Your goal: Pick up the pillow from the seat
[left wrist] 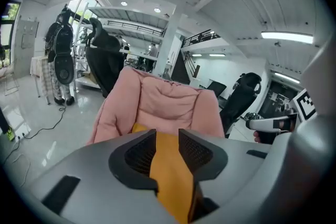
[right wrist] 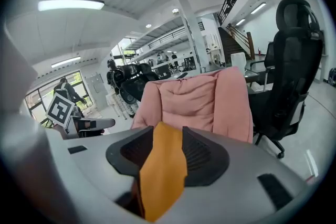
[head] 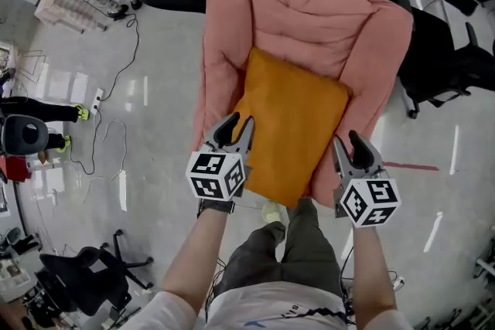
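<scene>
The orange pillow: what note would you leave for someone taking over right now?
Left gripper: jaws apart, a corner of the pillow between them; no firm pinch evident.
Right gripper: the same at the other near corner.
The pillow rests on the seat of the pink chair.
Done: both grippers in place. Left: close both, lift the pillow clear.

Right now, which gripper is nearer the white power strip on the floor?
Left. The left gripper is at the pillow's edge toward the power strip; the right gripper sits beyond the pillow, farther off.
</scene>
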The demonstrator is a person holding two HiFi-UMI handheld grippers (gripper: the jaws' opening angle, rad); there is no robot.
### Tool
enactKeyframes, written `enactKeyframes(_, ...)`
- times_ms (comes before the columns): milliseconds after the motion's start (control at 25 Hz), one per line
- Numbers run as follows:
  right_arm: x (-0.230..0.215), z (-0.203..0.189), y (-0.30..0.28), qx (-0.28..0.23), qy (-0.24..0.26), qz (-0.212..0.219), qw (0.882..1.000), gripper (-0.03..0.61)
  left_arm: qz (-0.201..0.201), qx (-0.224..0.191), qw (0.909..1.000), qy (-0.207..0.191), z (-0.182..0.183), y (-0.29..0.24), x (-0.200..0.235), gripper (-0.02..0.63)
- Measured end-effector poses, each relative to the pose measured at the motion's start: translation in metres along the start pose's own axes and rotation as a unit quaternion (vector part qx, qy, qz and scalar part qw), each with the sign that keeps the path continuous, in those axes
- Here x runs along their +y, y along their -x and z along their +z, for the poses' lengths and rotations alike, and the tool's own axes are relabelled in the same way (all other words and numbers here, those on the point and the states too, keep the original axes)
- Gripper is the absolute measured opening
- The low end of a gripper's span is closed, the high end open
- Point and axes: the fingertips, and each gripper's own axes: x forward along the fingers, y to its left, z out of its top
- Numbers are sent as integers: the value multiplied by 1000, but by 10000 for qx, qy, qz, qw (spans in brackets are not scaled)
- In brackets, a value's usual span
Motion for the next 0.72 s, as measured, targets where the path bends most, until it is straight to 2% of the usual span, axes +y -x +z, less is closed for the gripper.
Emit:
enactKeyframes(360, -93, -80, -101, 643, -459, -603, 9950, 219, 444, 545, 9971, 291, -62, -107, 79, 213)
enactKeyframes(720, -137, -129, -152, 1067, -725, -1113, 9854, 259, 429, 1021, 9936, 212, -106, -158, 115, 279)
